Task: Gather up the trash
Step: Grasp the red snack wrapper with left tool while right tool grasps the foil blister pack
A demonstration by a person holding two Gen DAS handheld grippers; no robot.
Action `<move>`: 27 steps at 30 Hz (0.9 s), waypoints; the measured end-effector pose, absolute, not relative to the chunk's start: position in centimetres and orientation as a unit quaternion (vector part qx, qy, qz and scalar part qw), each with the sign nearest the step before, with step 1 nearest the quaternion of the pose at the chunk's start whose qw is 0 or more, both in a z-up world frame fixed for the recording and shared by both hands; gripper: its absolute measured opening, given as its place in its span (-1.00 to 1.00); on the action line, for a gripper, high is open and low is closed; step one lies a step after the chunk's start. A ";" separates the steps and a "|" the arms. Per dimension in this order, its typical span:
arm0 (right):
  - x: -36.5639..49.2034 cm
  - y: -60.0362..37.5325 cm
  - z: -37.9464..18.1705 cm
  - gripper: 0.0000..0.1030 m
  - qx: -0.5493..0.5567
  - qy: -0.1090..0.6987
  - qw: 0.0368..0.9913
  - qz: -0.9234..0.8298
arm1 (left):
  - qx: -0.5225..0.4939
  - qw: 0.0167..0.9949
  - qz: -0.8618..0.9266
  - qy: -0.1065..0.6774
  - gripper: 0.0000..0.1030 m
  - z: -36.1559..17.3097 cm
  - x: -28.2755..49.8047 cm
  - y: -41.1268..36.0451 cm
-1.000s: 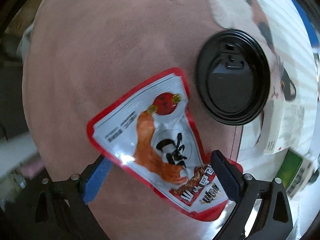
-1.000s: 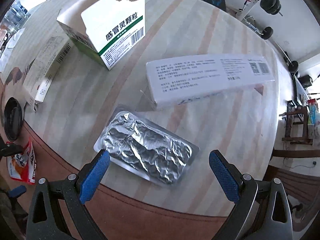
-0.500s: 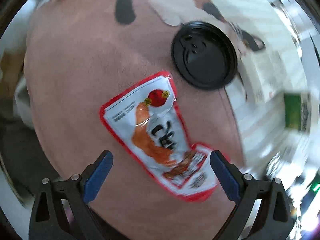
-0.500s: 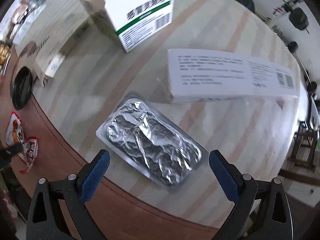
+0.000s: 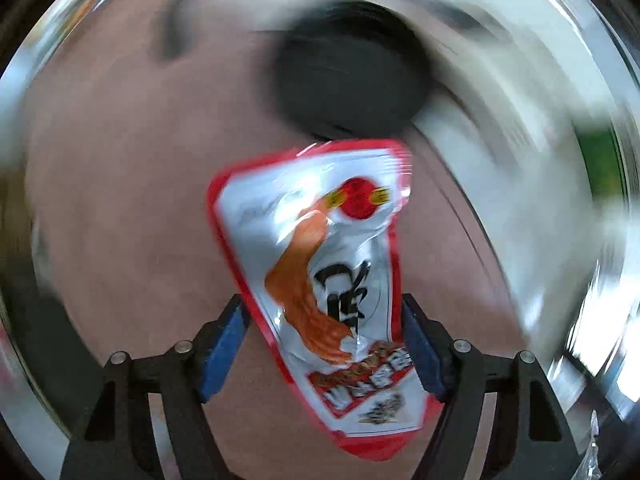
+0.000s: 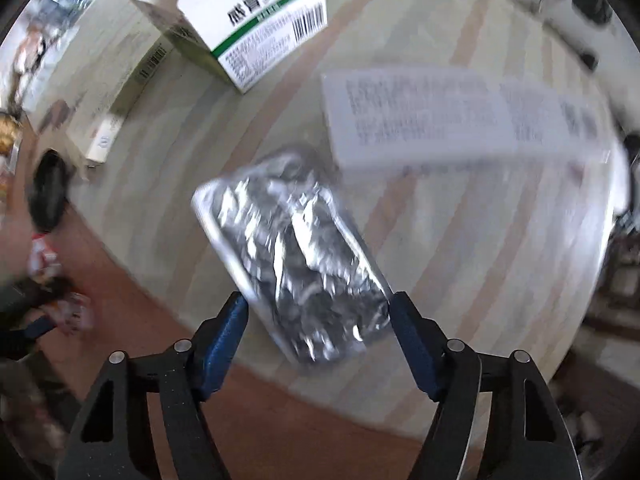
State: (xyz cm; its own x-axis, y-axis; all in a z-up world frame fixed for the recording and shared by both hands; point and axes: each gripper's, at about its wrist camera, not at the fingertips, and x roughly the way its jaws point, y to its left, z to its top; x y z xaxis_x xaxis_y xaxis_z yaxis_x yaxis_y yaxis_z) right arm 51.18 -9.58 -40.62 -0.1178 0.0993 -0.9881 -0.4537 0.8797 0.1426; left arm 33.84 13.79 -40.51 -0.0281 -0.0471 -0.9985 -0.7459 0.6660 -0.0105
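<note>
We're closing our left gripper (image 5: 326, 344) around the red snack wrapper (image 5: 328, 280) and our right gripper (image 6: 318, 340) around the foil blister pack (image 6: 292, 256); motion blur is hiding whether the pads are touching yet

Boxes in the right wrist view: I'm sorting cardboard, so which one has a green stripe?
The upright white box at the top, with a green stripe and a barcode on its face. The long white box to its right lies flat and shows only grey print.

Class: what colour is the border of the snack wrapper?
Red, framing the snack wrapper with its white and orange panel; it shows best in the left wrist view.
</note>
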 end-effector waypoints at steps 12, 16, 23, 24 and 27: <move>51.8 -8.7 -41.3 0.91 -0.139 0.685 0.681 0.218 | -0.344 0.610 0.311 0.642 0.44 -40.9 30.2 15.0; 50.6 -5.5 -41.6 0.89 -0.191 0.664 0.695 0.200 | -0.298 0.637 0.299 0.645 0.17 -40.1 31.2 13.0; 48.3 -4.8 -40.6 0.34 -0.203 0.645 0.709 0.201 | -0.258 0.650 0.299 0.649 0.14 -39.2 31.0 11.8; 46.8 -4.8 -40.3 0.34 -0.203 0.644 0.709 0.203 | -0.254 0.652 0.299 0.649 0.14 -38.7 32.0 11.6; 46.3 -5.4 -39.9 0.34 -0.187 0.652 0.704 0.210 | -0.245 0.662 0.297 0.643 0.14 -37.4 31.5 11.5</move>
State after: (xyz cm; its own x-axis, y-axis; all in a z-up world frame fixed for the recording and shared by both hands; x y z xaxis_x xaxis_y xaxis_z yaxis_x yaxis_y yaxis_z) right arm 46.35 -5.35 -39.95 0.0617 0.0519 -0.9967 -0.5406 0.8412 0.0103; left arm 31.46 11.49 -37.42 -0.0021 0.0773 -0.9970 -0.7083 0.7037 0.0561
